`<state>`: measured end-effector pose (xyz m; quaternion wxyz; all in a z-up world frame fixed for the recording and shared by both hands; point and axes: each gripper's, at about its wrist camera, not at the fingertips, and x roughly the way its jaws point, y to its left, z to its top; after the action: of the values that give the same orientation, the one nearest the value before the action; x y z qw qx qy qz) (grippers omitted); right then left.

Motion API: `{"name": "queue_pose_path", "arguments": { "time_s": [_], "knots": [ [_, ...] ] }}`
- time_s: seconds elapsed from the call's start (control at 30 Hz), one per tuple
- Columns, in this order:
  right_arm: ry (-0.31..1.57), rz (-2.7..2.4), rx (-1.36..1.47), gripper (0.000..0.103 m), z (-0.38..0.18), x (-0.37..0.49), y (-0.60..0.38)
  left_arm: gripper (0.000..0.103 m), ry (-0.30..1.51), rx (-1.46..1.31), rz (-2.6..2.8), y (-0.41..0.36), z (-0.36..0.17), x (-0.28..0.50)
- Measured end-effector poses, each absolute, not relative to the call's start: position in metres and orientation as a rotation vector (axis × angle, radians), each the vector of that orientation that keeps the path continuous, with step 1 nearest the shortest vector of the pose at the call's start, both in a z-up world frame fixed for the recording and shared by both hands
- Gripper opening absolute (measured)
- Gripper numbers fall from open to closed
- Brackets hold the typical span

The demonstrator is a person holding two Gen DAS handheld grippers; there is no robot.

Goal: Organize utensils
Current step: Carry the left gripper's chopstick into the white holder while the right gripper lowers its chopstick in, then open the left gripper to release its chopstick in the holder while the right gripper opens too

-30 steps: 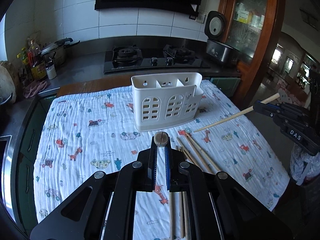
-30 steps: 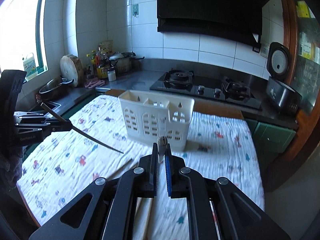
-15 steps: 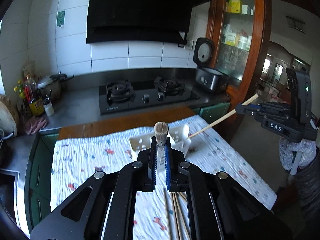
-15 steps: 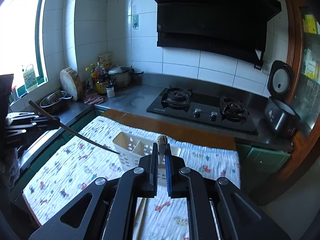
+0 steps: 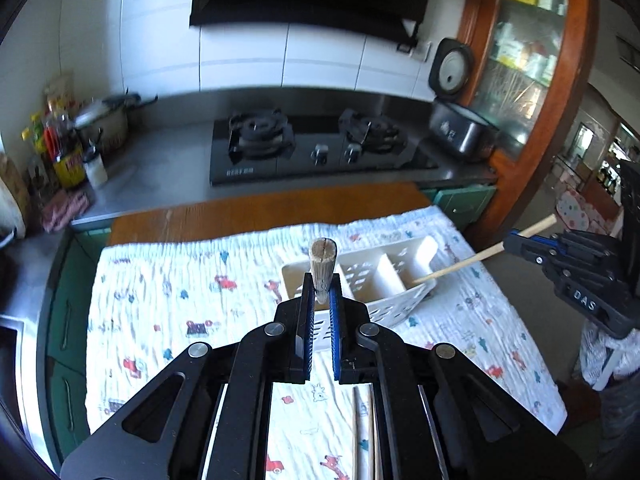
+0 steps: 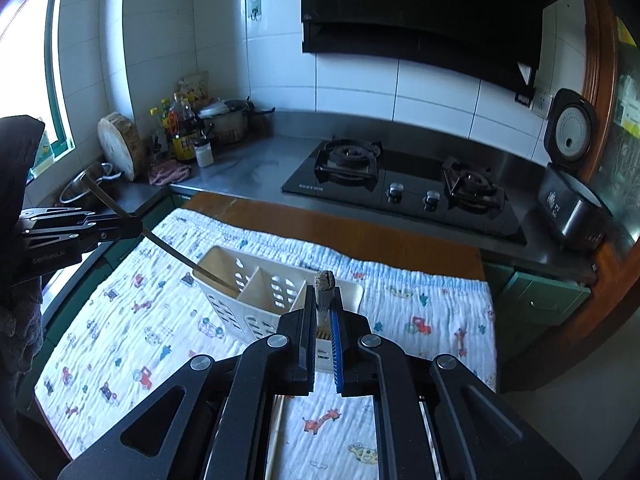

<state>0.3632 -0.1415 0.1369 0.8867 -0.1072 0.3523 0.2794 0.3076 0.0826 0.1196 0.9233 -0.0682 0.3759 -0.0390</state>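
**A:** Where are the utensils?

**B:** Each claw is clenched on one chopstick. The left claw (image 5: 320,300) grips a chopstick (image 5: 322,264) whose far tip dips into the left compartment of the white utensil holder (image 6: 256,300). The right claw (image 6: 323,312) grips another chopstick (image 6: 325,292), its tip angled into the holder's right end.

**A:** And the holder?

**B:** It stands on a cartoon-print cloth (image 6: 132,320) covering the counter (image 6: 340,232). Two more chopsticks (image 5: 362,432) lie on the cloth, near the left claw.
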Motion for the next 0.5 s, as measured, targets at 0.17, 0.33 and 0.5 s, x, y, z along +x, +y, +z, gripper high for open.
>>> {"name": "queue_pose_path", "arguments": {
  "time_s": [0.17,0.33,0.5],
  "knots": [
    [0.769,0.580,-0.213,0.007,0.119,0.372,-0.138,0.006,0.817,-0.163,-0.086,0.087,0.096,0.320],
    [0.784,0.581,-0.199,0.007,0.109,0.375,-0.139,0.007,0.836,-0.166,-0.079,0.087,0.085,0.325],
    [0.765,0.574,-0.181,0.008,0.113,0.373,-0.144,0.009,0.813,-0.156,-0.074,0.084,0.090,0.322]
  ]
}}
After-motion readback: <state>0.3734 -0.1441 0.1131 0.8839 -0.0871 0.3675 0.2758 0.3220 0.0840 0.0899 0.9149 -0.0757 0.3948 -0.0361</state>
